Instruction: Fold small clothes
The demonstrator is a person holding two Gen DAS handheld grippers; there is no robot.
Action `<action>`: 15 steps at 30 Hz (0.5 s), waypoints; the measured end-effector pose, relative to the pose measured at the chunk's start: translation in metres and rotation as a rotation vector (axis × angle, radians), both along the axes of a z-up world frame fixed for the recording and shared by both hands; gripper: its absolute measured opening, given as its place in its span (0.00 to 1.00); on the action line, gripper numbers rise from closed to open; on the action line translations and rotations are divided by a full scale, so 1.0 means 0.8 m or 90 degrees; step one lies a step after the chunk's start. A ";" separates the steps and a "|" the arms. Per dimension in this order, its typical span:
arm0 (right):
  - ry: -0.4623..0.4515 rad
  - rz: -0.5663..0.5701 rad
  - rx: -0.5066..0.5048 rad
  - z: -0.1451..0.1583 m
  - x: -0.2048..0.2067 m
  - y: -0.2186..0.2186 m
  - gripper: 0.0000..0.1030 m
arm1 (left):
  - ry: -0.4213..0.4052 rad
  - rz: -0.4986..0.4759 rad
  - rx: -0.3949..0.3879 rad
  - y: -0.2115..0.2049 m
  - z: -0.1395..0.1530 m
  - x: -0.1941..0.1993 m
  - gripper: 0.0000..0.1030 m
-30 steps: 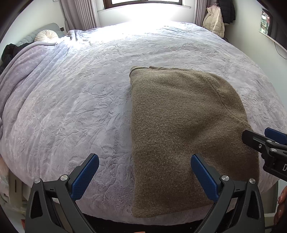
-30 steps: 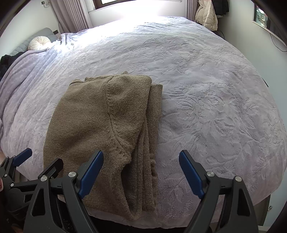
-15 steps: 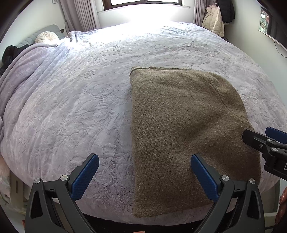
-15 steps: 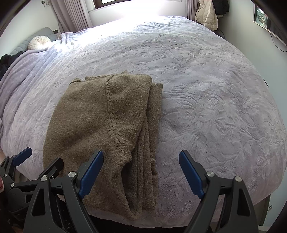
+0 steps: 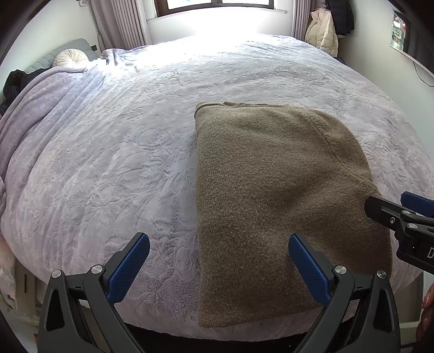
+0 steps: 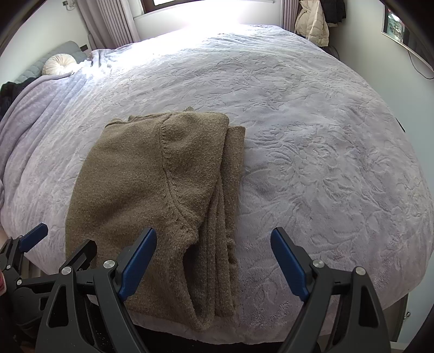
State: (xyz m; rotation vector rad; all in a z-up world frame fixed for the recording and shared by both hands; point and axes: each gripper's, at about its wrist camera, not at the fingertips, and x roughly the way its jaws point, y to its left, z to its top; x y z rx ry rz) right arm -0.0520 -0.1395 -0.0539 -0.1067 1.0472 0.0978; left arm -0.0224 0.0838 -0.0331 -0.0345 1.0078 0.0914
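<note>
The fingers (image 5: 137,258) of the left gripper (image 5: 218,262) stand wide apart, with nothing between the blue pads. The fingers (image 6: 141,258) of the right gripper (image 6: 214,258) are wide apart too and hold nothing. Both grippers hang above the near edge of the bed (image 5: 108,163) and point down at it.

The brown knitted sweater (image 5: 271,203) lies folded on the lilac bedspread (image 6: 325,163), close to the near edge of the bed, and its lower end reaches this edge. In the right wrist view its right side shows several stacked layers, and a curved seam runs across the top layer. The left edge of the sweater is straight and lies between the left fingers in the left wrist view.

A round cream cushion (image 5: 72,57) lies at the far left corner of the bed. A pale jacket (image 6: 312,24) hangs near the far right corner, beside the curtain (image 5: 122,24).
</note>
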 end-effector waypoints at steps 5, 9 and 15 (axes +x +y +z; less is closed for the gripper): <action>0.000 0.000 -0.003 0.001 -0.001 0.000 0.86 | 0.001 -0.001 -0.002 0.000 -0.001 0.000 1.00; 0.000 0.002 -0.005 0.002 -0.002 0.002 0.86 | 0.002 0.000 -0.006 0.001 -0.001 0.000 1.00; 0.001 0.002 -0.009 0.002 -0.003 0.005 0.86 | -0.010 -0.001 -0.014 0.003 0.000 -0.002 1.00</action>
